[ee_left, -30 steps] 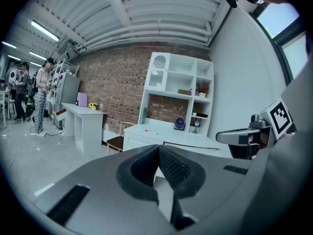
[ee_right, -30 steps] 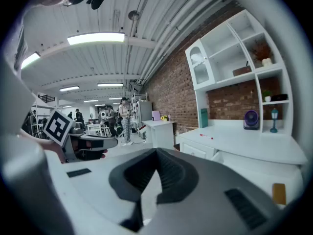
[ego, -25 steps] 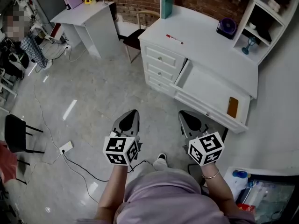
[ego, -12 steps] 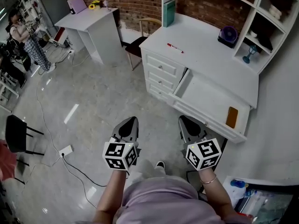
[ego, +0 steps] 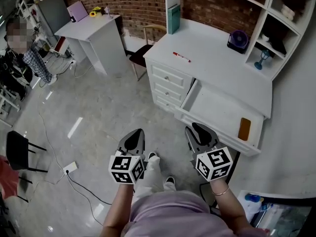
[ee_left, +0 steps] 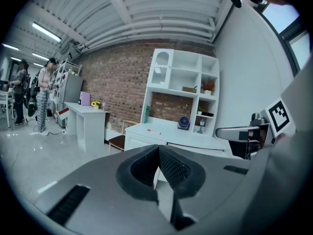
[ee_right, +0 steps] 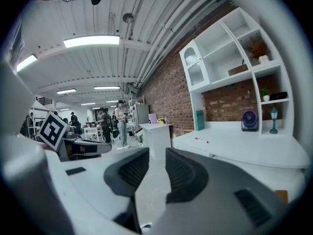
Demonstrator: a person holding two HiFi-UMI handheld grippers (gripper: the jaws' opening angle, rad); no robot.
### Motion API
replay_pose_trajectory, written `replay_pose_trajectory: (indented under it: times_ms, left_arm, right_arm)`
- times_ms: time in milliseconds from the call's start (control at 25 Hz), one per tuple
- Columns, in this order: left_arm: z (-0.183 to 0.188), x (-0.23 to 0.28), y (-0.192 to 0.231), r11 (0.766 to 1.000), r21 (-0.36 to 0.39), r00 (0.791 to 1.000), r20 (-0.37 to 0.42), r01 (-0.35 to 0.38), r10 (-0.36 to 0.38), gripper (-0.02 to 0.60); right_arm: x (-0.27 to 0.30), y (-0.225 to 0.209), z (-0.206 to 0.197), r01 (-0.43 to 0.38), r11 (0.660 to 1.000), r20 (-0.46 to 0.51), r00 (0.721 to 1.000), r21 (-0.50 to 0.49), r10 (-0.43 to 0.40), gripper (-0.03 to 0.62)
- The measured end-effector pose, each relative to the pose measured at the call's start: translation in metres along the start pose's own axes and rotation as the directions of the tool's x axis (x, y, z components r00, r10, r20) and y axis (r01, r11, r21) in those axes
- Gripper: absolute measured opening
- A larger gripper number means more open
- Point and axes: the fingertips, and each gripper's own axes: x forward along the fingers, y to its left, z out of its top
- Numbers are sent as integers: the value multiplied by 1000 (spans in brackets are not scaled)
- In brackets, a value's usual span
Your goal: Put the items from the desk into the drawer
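Note:
The white desk stands ahead, its wide drawer pulled open, with a flat brown item lying at the drawer's right end. On the desktop lie a red pen, an upright teal book and a purple fan. Both grippers hang over the floor, short of the desk. My left gripper is shut and holds nothing. The jaws of my right gripper have just been opening; a gap shows between them and it is bare.
A second white desk and a wooden chair stand at the back left. A black chair and a power strip with cables are on the floor at left. A person stands far left. Clutter lies at lower right.
The right gripper's jaws have parted from shut to open. Both grippers have crept a little towards the desk, and the person's feet have stepped forward.

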Motion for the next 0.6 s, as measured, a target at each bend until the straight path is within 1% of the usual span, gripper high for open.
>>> replay_pose_trajectory:
  times_ms: [240,600]
  left_arm:
    - [5,32,20,1000,2,1000,-12,6,-6,0]
    - [29,108,75,1000,7,999,-23,28,-28,0]
  right_arm:
    - [31,-14,7,8,1000,-2,1000,0,-8,120]
    - [109,-50,27,51,999,-10,999,8,-51,137]
